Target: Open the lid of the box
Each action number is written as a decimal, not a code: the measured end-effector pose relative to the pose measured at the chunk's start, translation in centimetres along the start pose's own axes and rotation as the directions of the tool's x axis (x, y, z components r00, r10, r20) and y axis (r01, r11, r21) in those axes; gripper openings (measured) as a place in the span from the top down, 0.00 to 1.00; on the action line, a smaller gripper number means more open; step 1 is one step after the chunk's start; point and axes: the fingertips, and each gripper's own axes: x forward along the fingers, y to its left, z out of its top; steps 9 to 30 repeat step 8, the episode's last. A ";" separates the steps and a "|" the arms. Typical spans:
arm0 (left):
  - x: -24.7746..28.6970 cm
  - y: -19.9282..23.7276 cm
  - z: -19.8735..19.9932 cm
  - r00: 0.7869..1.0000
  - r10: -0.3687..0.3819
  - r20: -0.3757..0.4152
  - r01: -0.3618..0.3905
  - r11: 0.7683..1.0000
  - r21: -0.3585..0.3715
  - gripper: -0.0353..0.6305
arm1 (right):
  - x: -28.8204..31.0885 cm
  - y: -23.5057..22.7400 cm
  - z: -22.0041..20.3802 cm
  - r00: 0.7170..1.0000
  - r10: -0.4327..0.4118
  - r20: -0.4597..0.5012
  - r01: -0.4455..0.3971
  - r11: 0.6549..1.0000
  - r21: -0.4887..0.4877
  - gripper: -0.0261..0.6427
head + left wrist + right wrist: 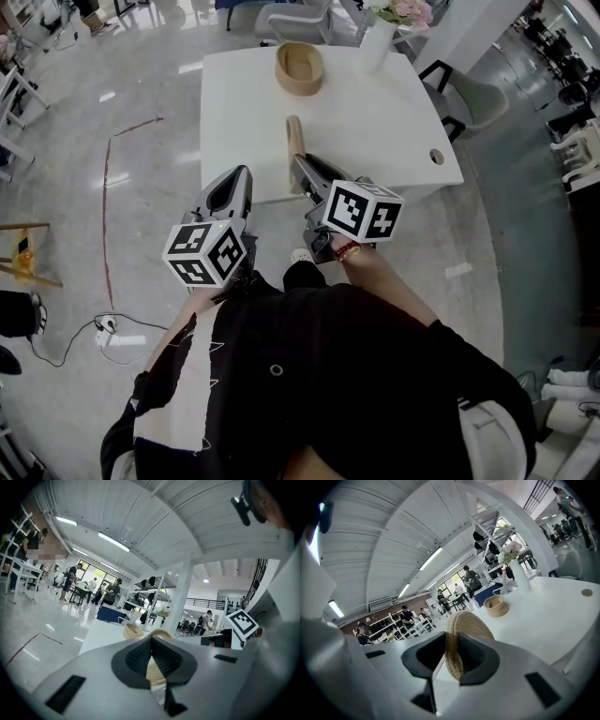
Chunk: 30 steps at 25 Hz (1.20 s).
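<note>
The round woven box point(299, 67) stands uncovered at the far side of the white table point(375, 131); it also shows as the box point(496, 605) and the box point(132, 631) in the gripper views. Its flat woven lid point(294, 148) stands on edge above the table's near edge, with my right gripper point(300, 171) shut on its rim. In the right gripper view the lid point(468, 623) sits clamped between the pads of the right gripper point(451, 644). My left gripper point(240, 178) hangs left of the table over the floor, shut and holding nothing. The left gripper point(151, 641) has its tips together.
A white vase of flowers point(375, 42) stands at the table's far right corner, close to the box. A round hole point(437, 157) lies near the table's right edge. Chairs point(469, 98) stand beside the table. A cable point(66, 342) lies on the floor at left.
</note>
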 end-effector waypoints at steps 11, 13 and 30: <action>0.1 -0.2 0.7 1.000 -0.017 0.003 0.017 1.000 0.009 0.94 | -0.1 0.5 0.7 1.000 -0.002 0.011 0.002 1.000 -0.011 0.82; 0.1 -0.2 0.7 1.000 -0.017 0.003 0.017 1.000 0.009 0.94 | -0.1 0.5 0.7 1.000 -0.002 0.011 0.002 1.000 -0.011 0.82; 0.1 -0.2 0.7 1.000 -0.017 0.003 0.017 1.000 0.009 0.94 | -0.1 0.5 0.7 1.000 -0.002 0.011 0.002 1.000 -0.011 0.82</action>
